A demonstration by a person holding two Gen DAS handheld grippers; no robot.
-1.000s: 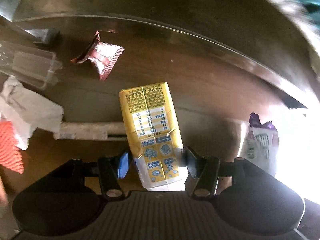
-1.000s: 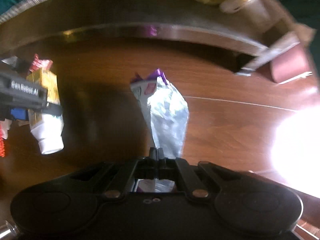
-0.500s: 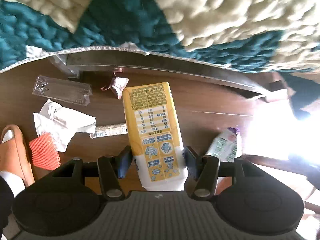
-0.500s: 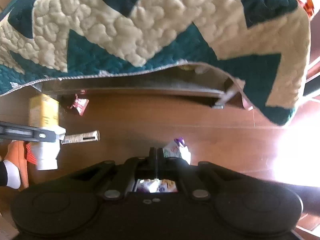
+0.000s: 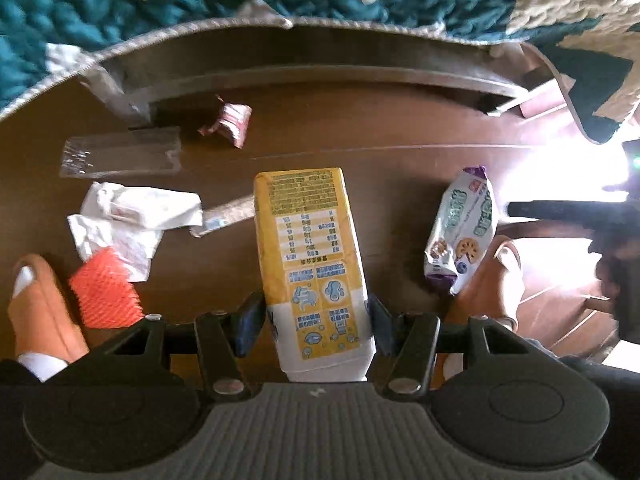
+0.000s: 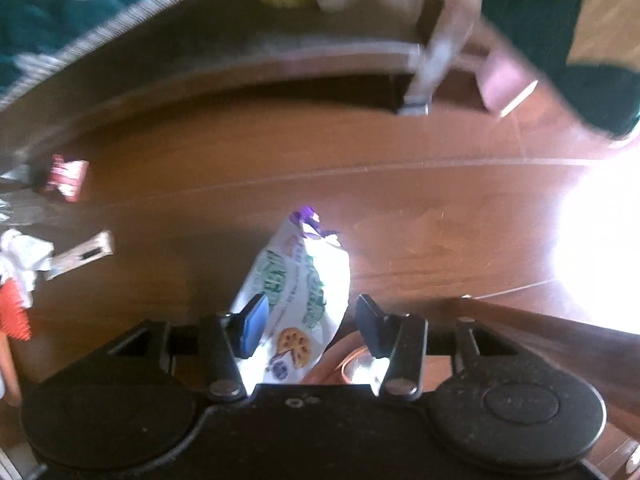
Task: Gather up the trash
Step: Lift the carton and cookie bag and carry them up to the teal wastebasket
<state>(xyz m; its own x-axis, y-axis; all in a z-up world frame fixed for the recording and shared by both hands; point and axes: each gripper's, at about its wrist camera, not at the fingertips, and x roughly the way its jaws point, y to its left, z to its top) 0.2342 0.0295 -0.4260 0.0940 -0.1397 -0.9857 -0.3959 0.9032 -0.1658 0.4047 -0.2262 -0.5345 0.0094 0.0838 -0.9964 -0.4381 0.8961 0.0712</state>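
picking up trash off the brown floor works best if the left gripper keeps a firm squeeze on the yellow carton it is clamped on, holding it up over the mess, while the right gripper gets the cookie bag well inside its gap before it bites. both tools point straight down at the floor - the right one's jaws are opening, with the bag between them but not pinched. a red wrapper and white paper lie on the floor to the left.

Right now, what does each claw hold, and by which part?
Left claw grips the yellow carton near its white end. Right claw is opening around the cookie bag.
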